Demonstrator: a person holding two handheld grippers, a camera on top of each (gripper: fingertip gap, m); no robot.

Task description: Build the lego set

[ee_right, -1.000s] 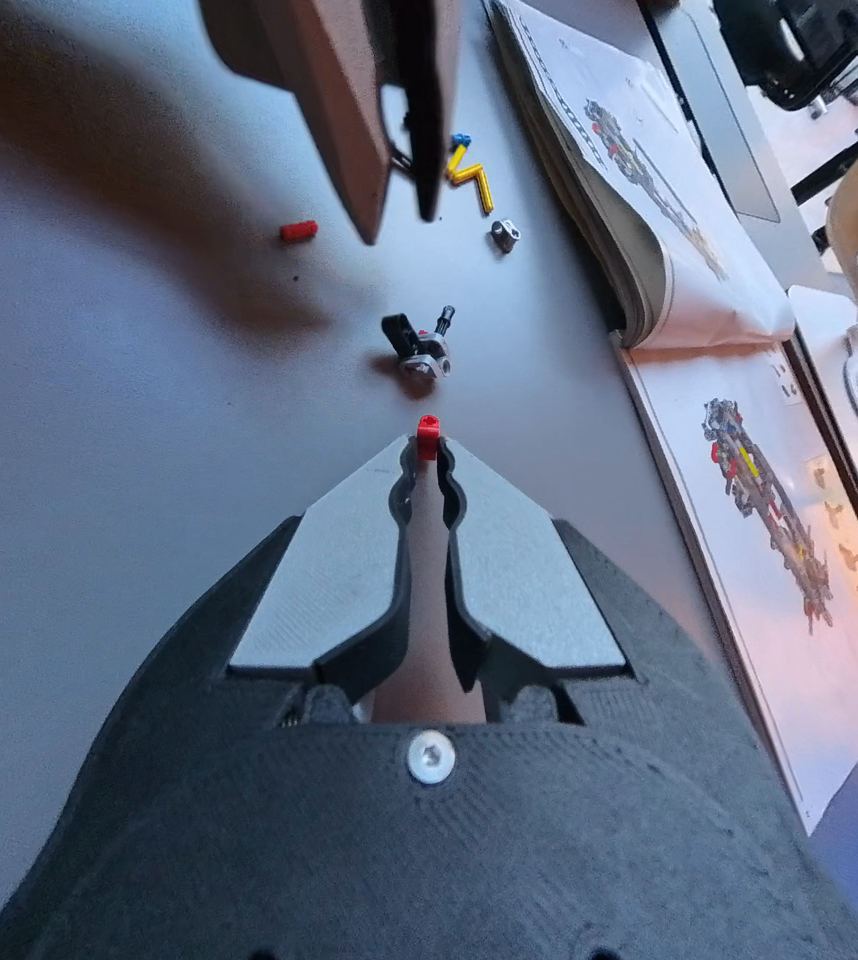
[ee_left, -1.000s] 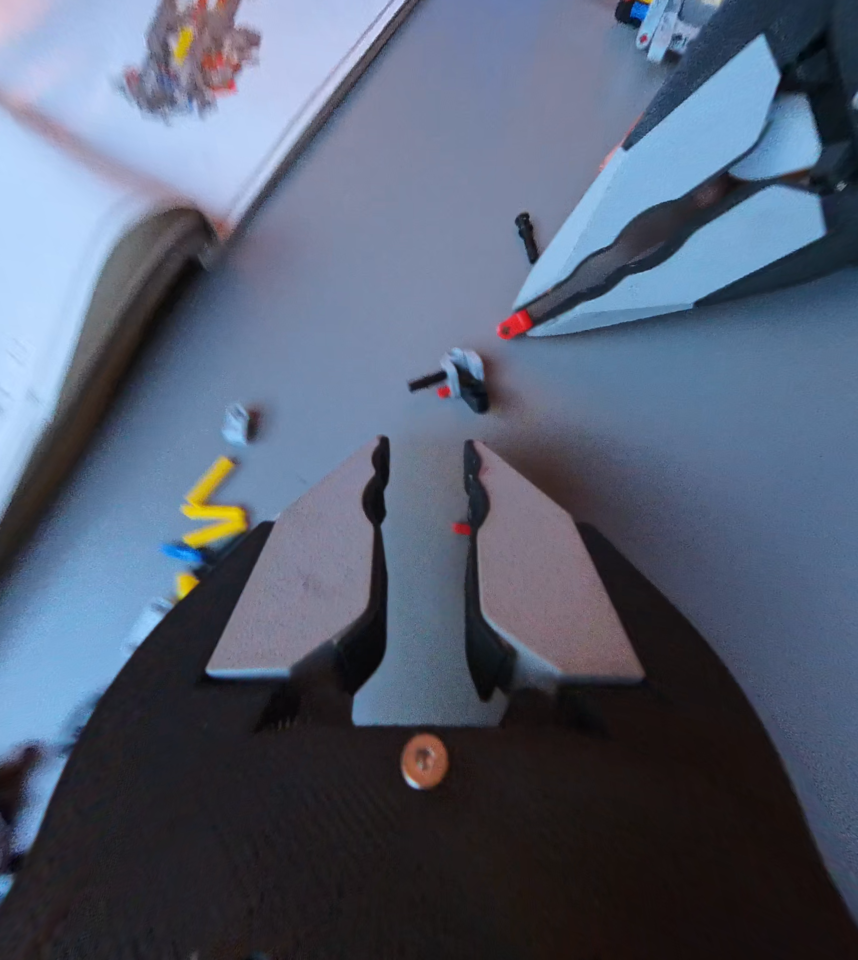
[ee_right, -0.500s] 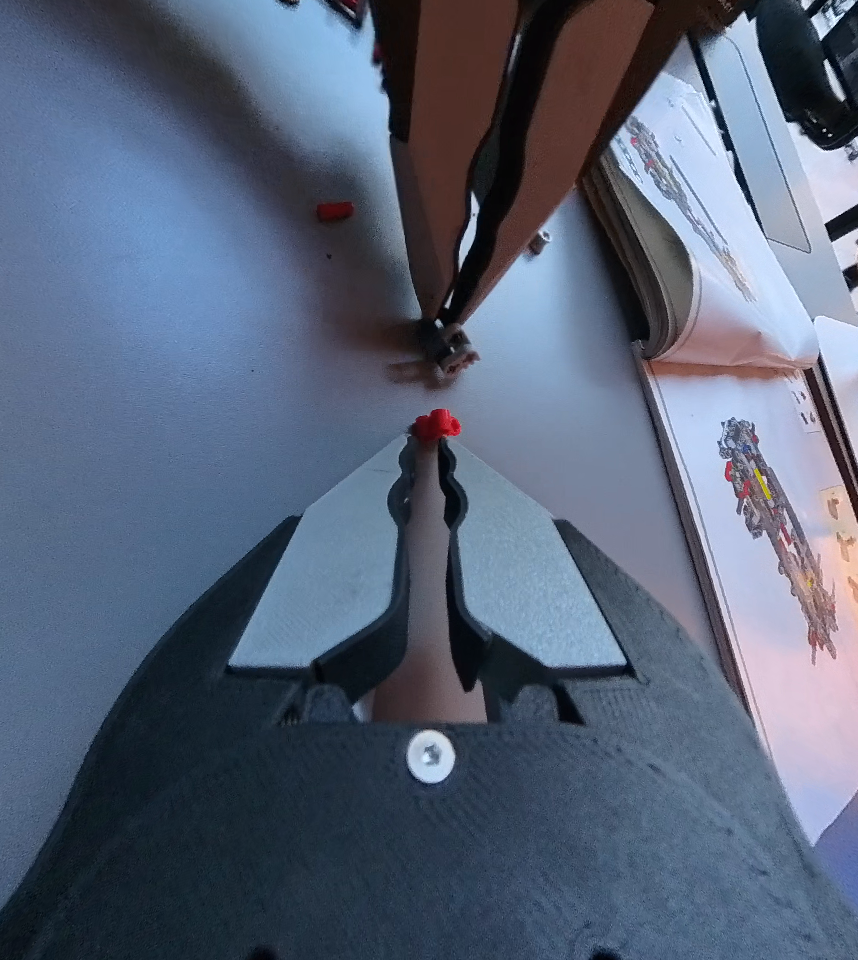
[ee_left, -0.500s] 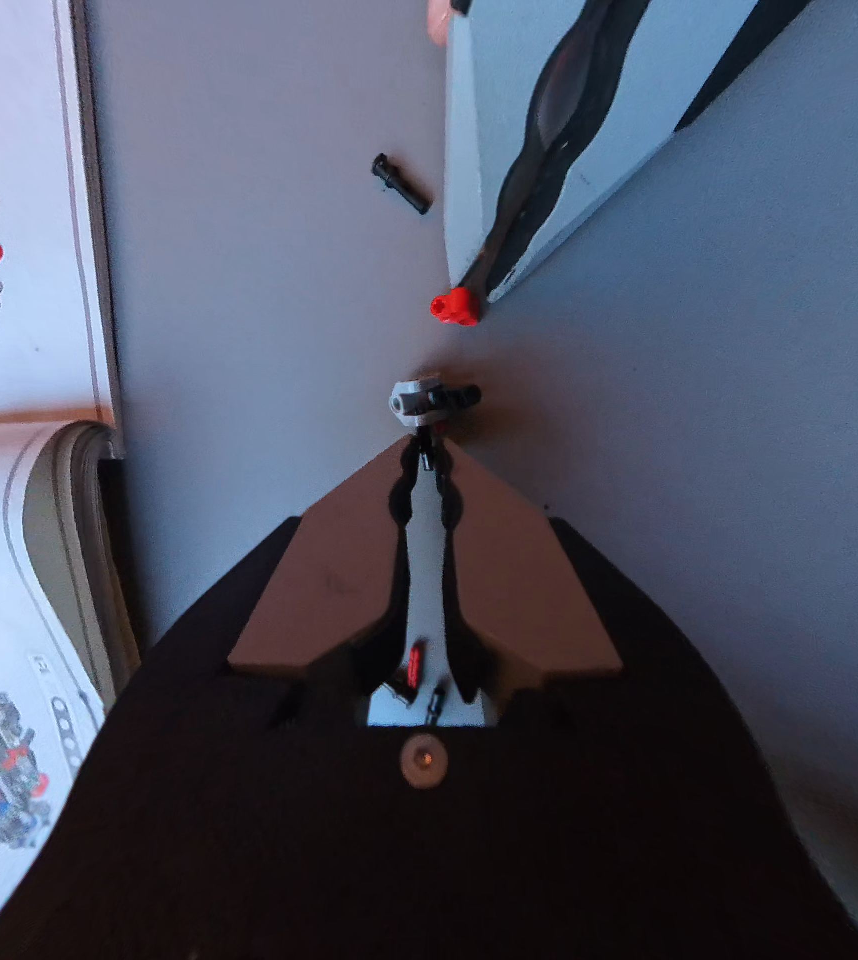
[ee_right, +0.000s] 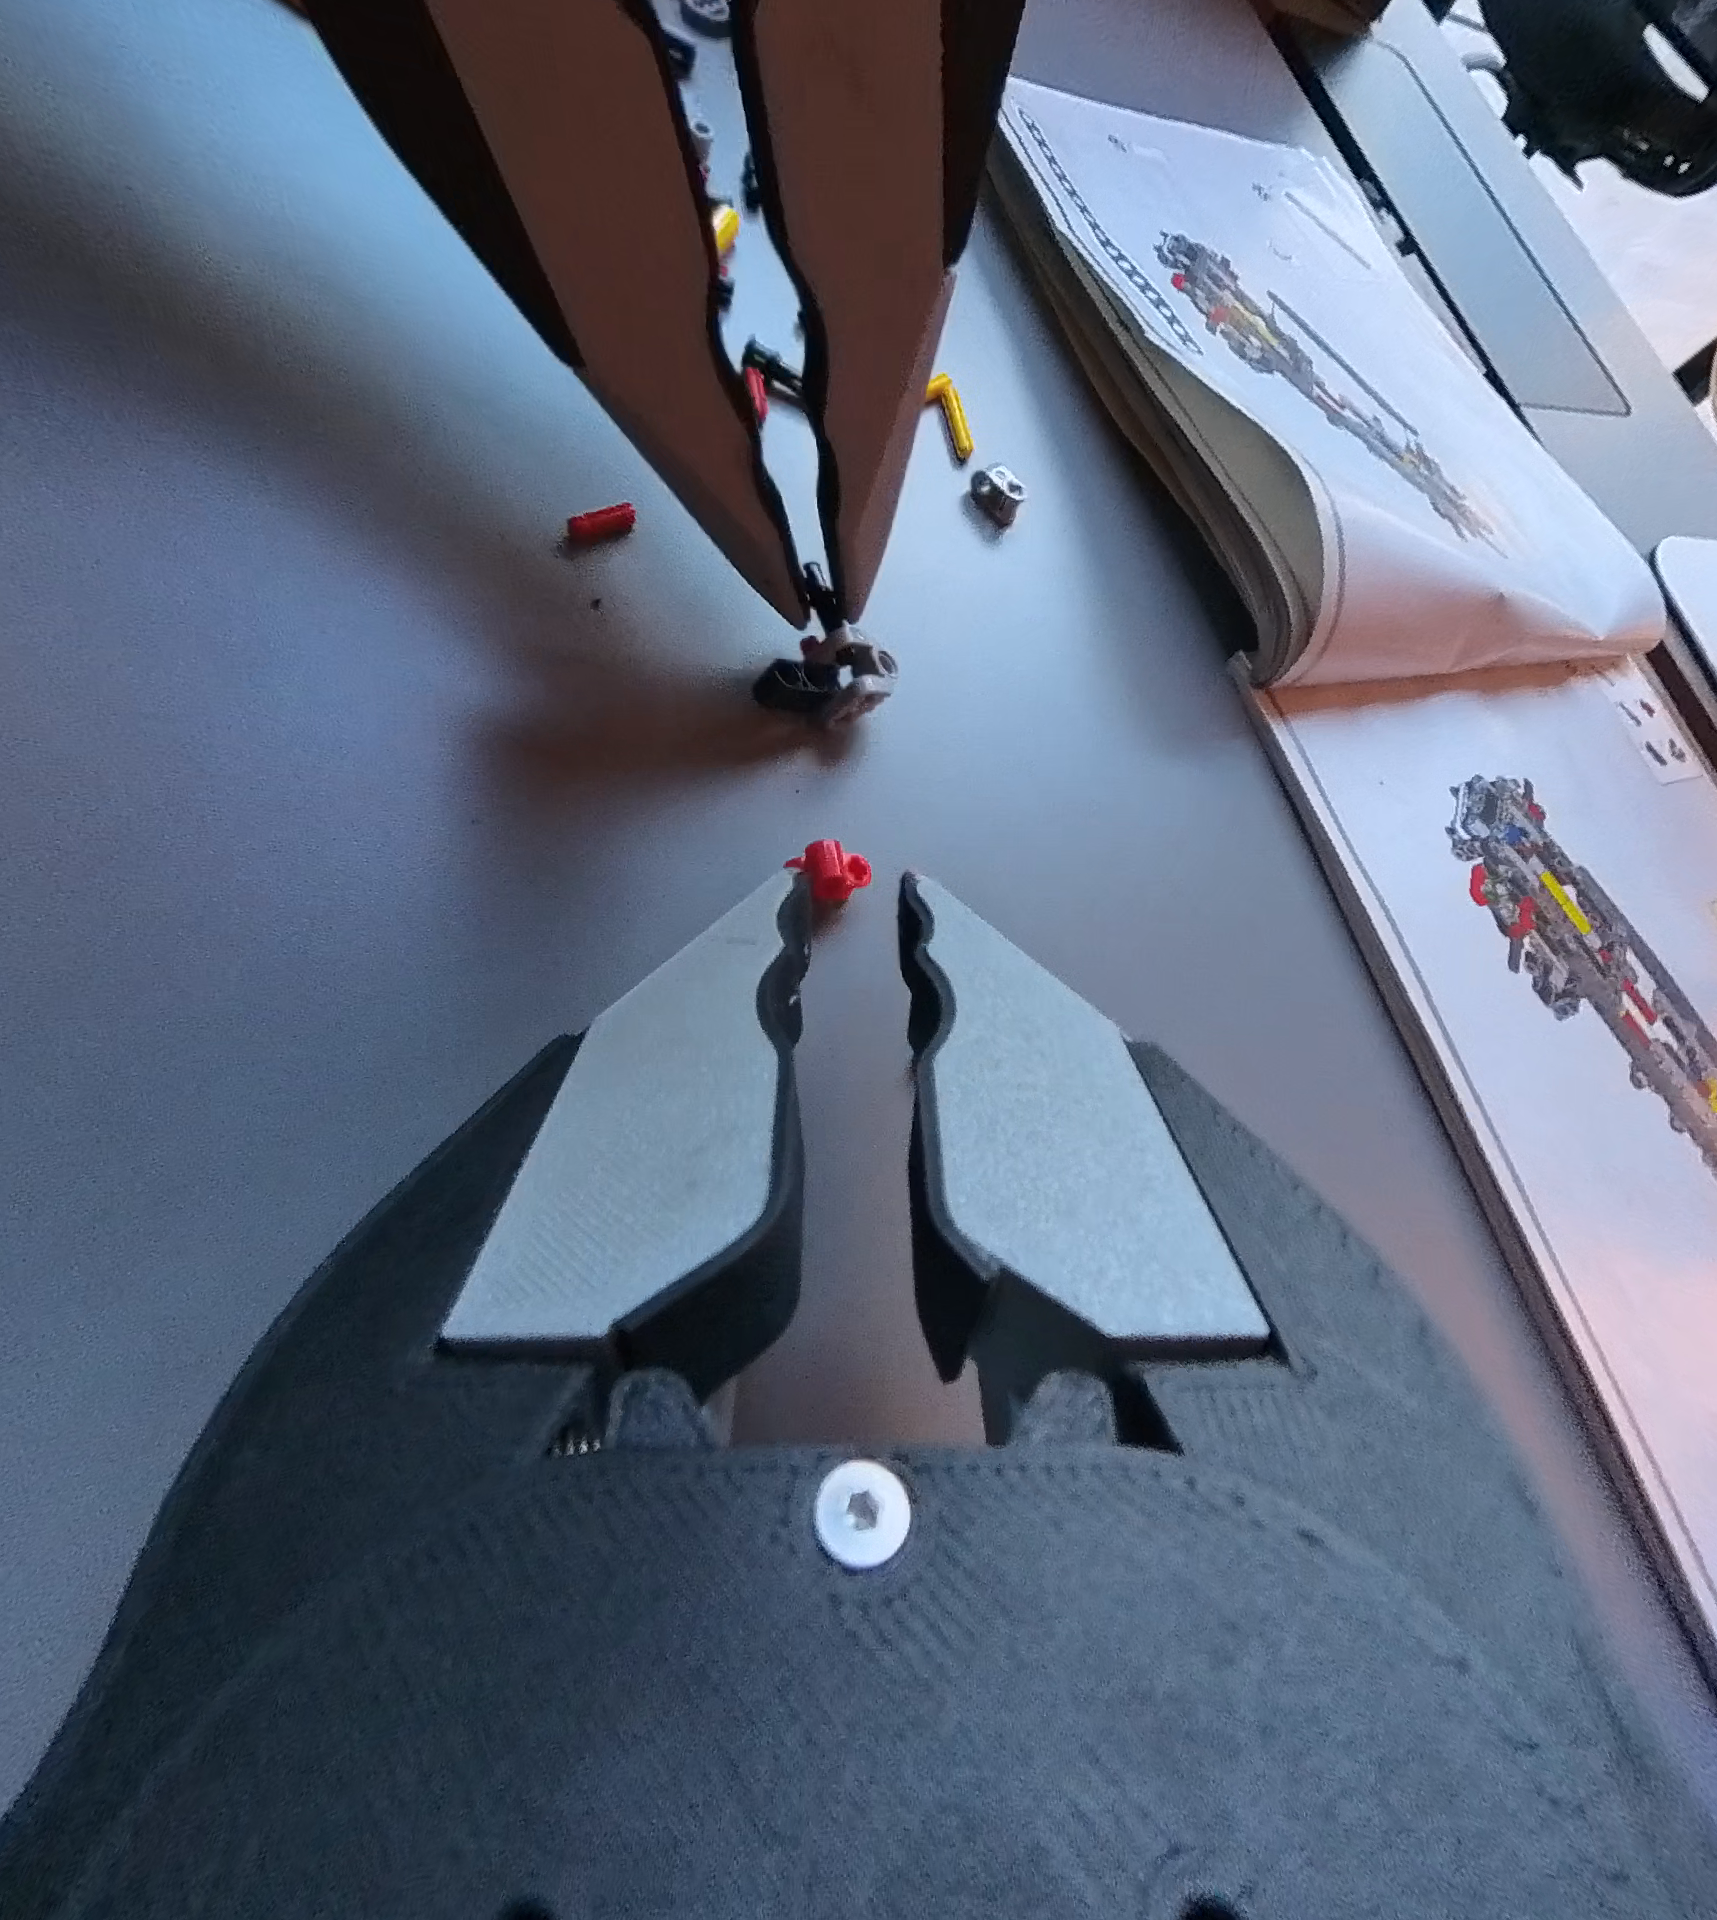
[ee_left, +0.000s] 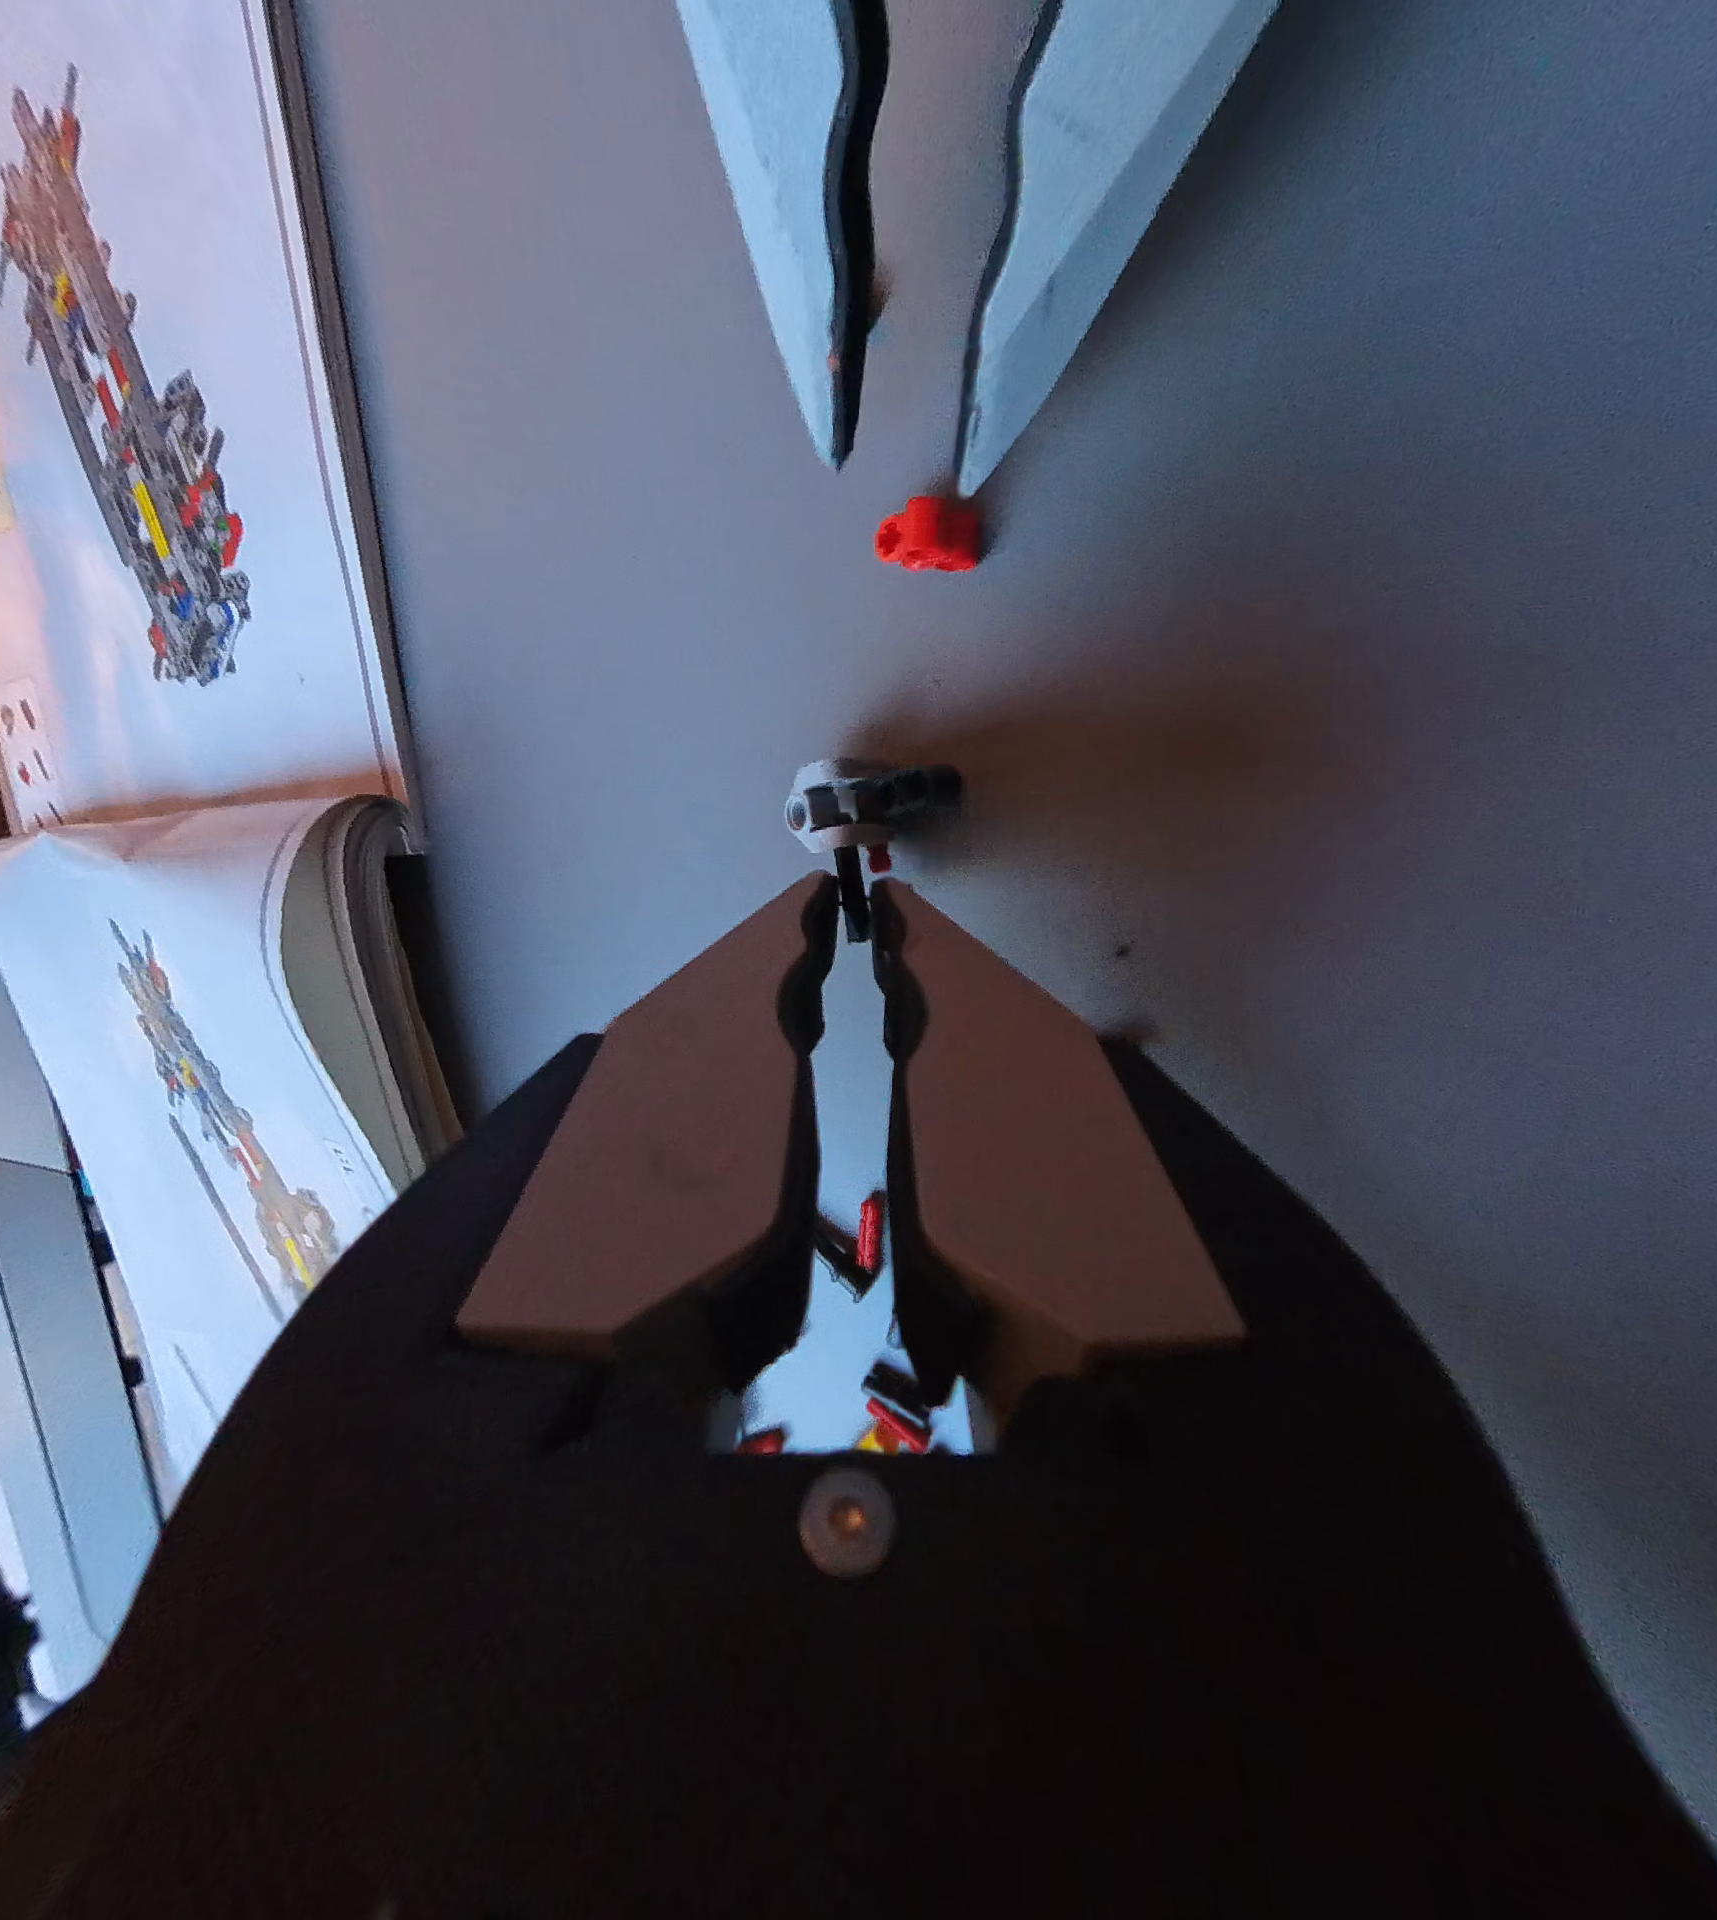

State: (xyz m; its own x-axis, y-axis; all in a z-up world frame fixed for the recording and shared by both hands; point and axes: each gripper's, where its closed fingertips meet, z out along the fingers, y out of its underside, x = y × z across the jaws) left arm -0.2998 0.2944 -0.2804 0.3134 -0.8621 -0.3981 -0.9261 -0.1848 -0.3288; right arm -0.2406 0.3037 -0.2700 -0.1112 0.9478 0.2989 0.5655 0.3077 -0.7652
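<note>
Red connector [ee_right: 830, 869] freed at frame centre; right gripper [ee_right: 849, 894] jaws now parted, nothing held. Left gripper [ee_left: 849, 909] still pinching black pin [ee_left: 848, 902] of grey-black assembly [ee_left: 849, 810].

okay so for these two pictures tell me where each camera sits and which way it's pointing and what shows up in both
Left wrist view: sits on the left tool, looking along its brown fingers, shut on the black pin of a small grey-and-black assembly, towards the opposing right tool.
Right wrist view: sits on the right tool, looking along its open grey fingers past a red connector towards the left tool.
Shared: both tools, the assembly, the red connector, the grey table, the open instruction book.
</note>
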